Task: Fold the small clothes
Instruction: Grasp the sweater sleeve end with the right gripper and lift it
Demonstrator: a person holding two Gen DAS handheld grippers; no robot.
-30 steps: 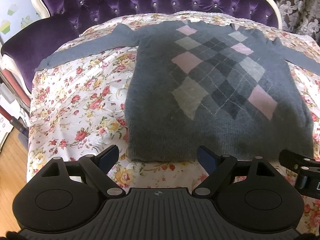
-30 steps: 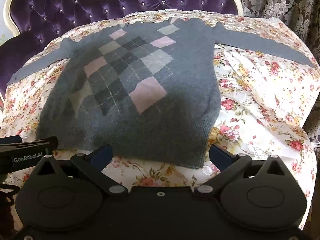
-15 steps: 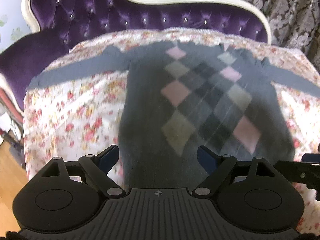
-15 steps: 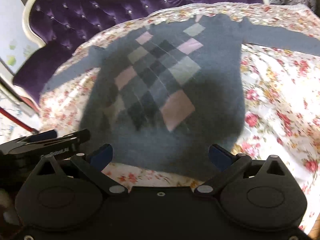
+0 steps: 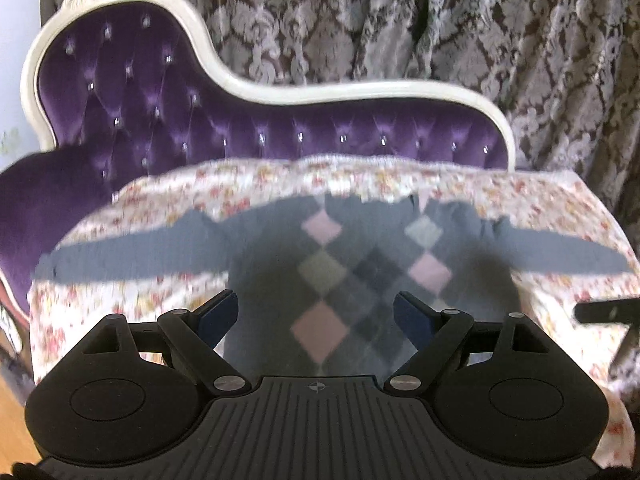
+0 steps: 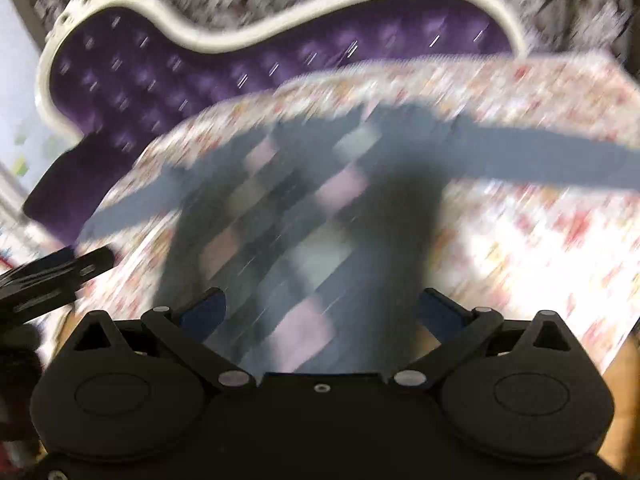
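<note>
A grey sweater [image 5: 280, 280] with pink and grey diamonds lies flat on a floral cloth [image 5: 140, 208], both sleeves spread out sideways. In the blurred right wrist view the same sweater [image 6: 392, 208] fills the middle. My left gripper [image 5: 316, 312] hovers above the sweater's lower body, open, with nothing between its blue-padded fingers. My right gripper [image 6: 320, 308] is also open and empty above the sweater's hem. Each gripper shows at the edge of the other's view: the right one [image 5: 604, 310] and the left one [image 6: 52, 276].
The cloth covers the seat of a purple tufted sofa [image 5: 160, 120] with a white curved frame [image 5: 320, 90]. Patterned curtains [image 5: 480, 40] hang behind it. Wooden floor [image 6: 624, 400] shows past the cloth's near right corner.
Both grippers have risen and pulled back from the sweater's hem and tilted up, so the sofa back and curtains now show. Their jaws stay open. The sweater has not moved.
</note>
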